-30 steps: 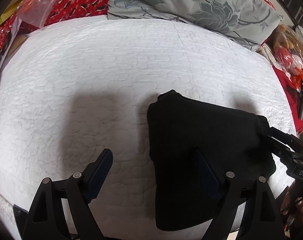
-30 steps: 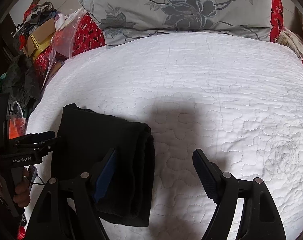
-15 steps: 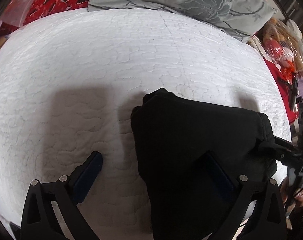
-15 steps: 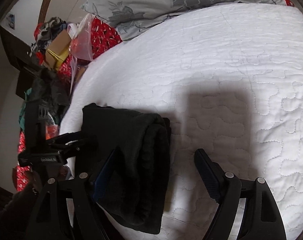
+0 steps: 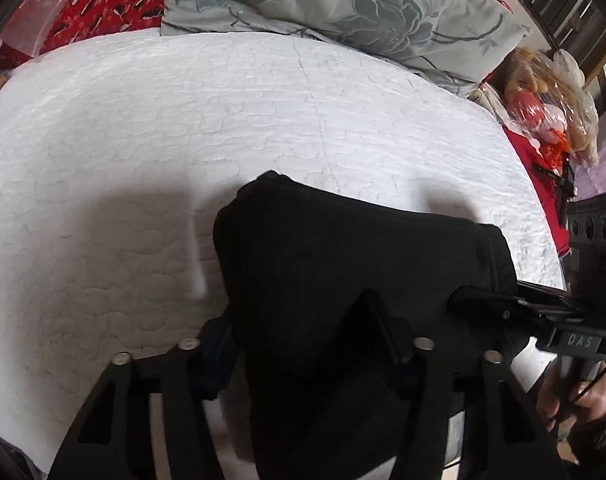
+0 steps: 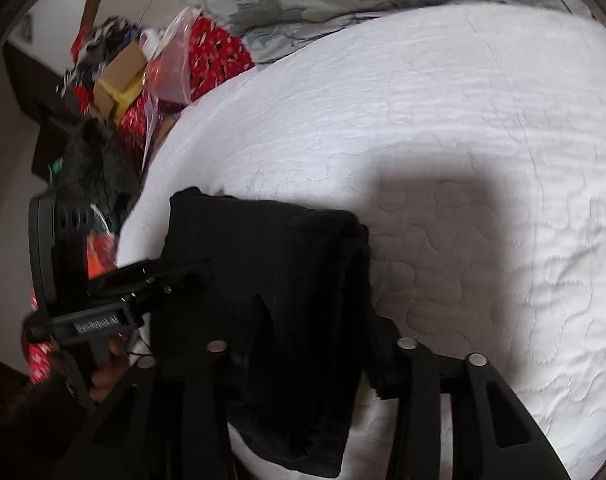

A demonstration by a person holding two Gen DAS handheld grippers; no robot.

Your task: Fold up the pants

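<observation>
The black pants [image 5: 343,264] are seen folded into a thick bundle at the near edge of the white quilt [image 5: 143,160]. The left gripper [image 5: 303,344] is clamped on 1 side of the bundle, its jaws just closed, and the right gripper [image 6: 315,344] on the other — both press into the cloth.

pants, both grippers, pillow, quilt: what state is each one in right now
black pants: folded into a thick bundle, lying at the near edge of the bed
left gripper: jaws just closed in, clamped on the bundle's left end
right gripper: jaws just closed in, clamped on the bundle's right end
white quilt: spread flat
floral pillow: lying at the far end
</observation>
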